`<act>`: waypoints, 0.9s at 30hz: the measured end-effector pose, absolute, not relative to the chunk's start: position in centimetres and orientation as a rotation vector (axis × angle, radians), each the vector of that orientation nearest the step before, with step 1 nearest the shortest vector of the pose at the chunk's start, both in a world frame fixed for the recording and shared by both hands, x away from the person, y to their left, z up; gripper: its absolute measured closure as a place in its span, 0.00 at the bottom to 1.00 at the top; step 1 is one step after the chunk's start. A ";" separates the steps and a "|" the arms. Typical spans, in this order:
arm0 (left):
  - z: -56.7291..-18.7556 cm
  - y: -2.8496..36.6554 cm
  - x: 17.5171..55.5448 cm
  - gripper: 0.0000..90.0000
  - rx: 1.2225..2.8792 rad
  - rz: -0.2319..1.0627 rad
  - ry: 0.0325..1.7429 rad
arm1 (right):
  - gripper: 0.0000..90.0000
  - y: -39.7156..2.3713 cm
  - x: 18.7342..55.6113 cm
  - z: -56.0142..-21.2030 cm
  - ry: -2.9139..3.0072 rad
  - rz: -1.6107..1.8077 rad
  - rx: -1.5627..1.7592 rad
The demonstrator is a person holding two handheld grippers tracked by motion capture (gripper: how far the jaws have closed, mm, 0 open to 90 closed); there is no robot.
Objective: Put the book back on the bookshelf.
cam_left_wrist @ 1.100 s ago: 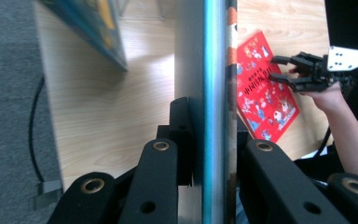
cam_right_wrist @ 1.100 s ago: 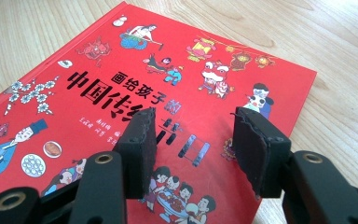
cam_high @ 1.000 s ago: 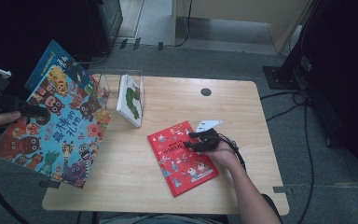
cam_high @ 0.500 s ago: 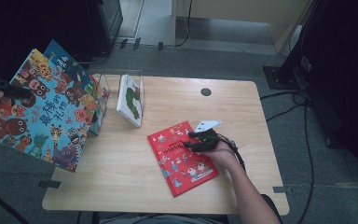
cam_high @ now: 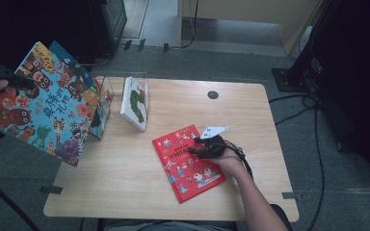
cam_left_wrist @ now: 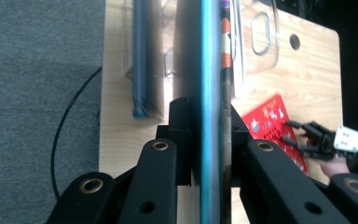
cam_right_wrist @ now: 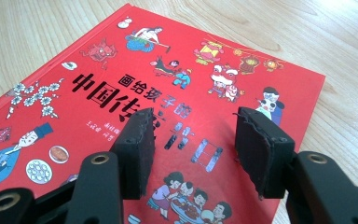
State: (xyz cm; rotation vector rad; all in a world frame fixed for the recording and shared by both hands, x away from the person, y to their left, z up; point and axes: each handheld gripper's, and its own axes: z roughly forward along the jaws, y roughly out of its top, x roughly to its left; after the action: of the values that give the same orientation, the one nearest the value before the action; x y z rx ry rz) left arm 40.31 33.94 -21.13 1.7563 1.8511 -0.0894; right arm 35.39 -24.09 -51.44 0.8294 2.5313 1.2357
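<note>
Left gripper [cam_high: 26, 83] clamps large colourful monster-cover picture book [cam_high: 43, 106] by its edge, lifted for shelving. Right gripper [cam_right_wrist: 193, 135], jaws apart, steadies flat red hardcover book [cam_right_wrist: 158, 112].

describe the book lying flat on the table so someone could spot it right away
Start at the wooden table and look at its front right part, near the right tool. The red book lies flat there, cover up, under that tool's open jaws. Its red cover sets it apart from the white book propped upright in the clear stand.
</note>
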 end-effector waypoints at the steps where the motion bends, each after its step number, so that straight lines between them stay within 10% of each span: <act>1: -21.2 33.9 40.6 0.90 1.750 -0.082 1.854 | 0.53 -24.1 35.4 -51.5 2.529 1.236 0.827; 27: -23.8 30.9 48.6 0.89 1.788 -0.007 1.890 | 0.53 -24.3 33.8 -51.4 2.504 1.231 0.904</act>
State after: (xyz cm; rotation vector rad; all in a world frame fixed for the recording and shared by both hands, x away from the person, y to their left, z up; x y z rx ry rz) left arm 48.56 30.90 -23.78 1.7883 1.8898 -0.0075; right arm 33.84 -24.32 -51.36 0.9041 2.5037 1.2313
